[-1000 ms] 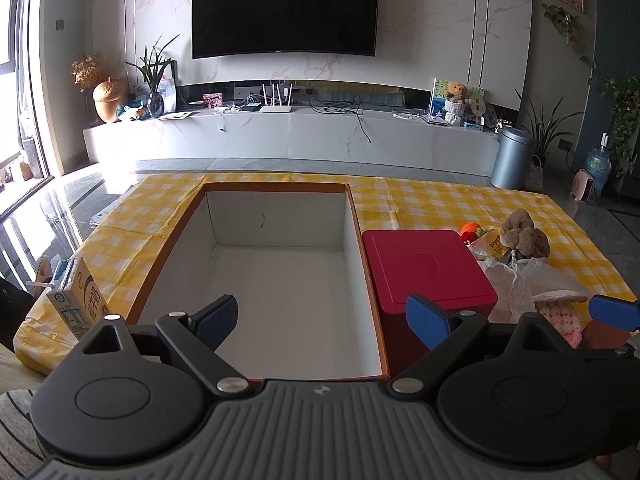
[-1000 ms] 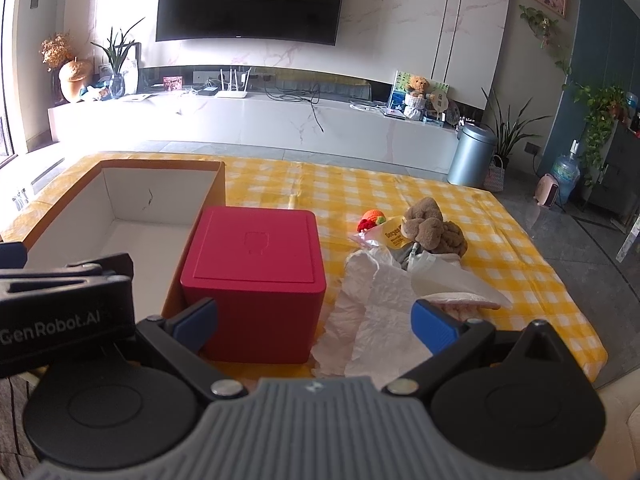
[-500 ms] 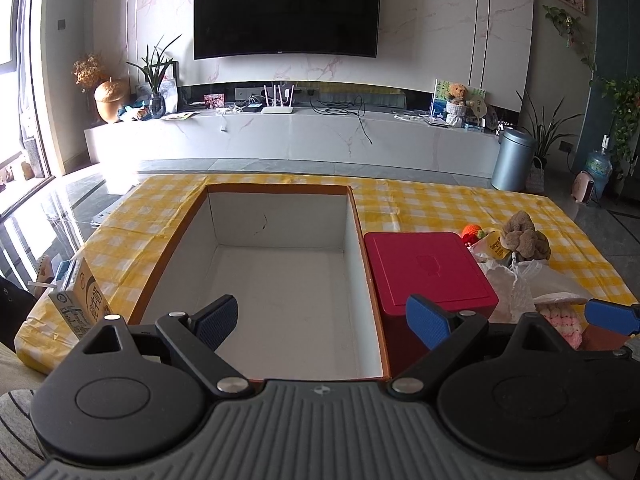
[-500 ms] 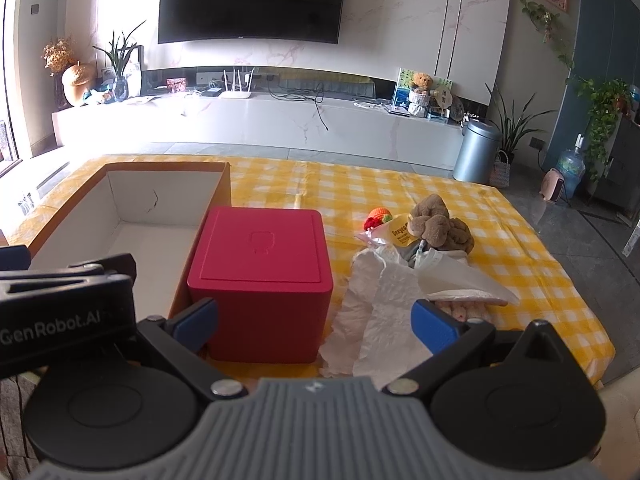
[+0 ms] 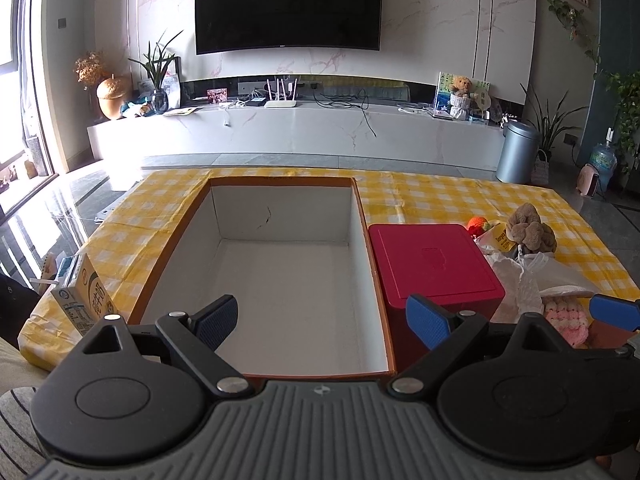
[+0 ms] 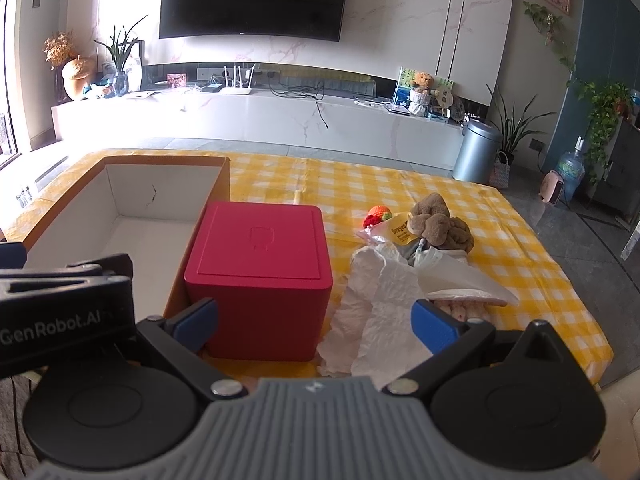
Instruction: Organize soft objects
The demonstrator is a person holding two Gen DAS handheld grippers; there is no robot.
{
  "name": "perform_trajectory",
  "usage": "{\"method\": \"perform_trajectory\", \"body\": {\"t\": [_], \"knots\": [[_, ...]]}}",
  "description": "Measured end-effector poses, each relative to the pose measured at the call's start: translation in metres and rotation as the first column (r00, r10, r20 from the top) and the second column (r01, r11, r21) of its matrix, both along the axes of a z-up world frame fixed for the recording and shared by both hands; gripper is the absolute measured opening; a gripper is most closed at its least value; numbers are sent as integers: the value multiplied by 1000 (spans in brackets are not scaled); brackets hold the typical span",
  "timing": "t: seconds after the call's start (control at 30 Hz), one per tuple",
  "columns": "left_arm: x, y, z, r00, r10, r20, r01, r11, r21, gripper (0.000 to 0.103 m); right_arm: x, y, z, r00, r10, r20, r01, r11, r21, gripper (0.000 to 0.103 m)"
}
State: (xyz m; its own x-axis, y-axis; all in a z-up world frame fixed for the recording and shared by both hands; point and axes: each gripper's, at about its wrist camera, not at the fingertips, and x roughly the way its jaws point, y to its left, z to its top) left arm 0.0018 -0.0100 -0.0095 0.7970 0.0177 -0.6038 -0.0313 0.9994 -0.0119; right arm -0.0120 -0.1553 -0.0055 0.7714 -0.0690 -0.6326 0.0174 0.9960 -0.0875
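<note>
The left tool (image 5: 322, 322) hangs with its blue-padded fingers spread wide and nothing between them, above the near edge of a large cardboard box (image 5: 280, 272) with bare white inner walls. The right tool (image 6: 316, 322) is likewise spread wide and holds nothing — its left pad sits in front of a closed red box (image 6: 260, 276), its right pad over crumpled white plastic bags (image 6: 372, 300).

The red box stands on the table (image 6: 360, 188), which is covered in a yellow checked cloth, just beside the cardboard box's right wall. The soft things lie in a heap to the right of the red box: a brown plush toy (image 6: 438, 224) on top, a small orange and red knitted toy (image 6: 378, 214) at its left, and a pink knitted piece (image 5: 566, 314) partly under the bags at the near side. A milk carton (image 5: 82, 300) stands at the table's near left corner — well apart from the heap.
</note>
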Motion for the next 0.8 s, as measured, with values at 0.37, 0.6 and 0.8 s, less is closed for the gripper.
{"method": "perform_trajectory", "body": {"t": [0.37,0.6,0.8], "knots": [[0,-5,-3,999,-49,0,49,999,13,103,3,-2,-5,999,26,-34,-25,1000,18,100],[3,-22,-12,997,-77,-31,79,996,37,103,8,-5,-20,995,56,-86,-55,998,6,100],[5,-41,-5,994,-105,-17,106,993,49,103,9,-25,-18,996,44,-82,-38,997,67,100]]}}
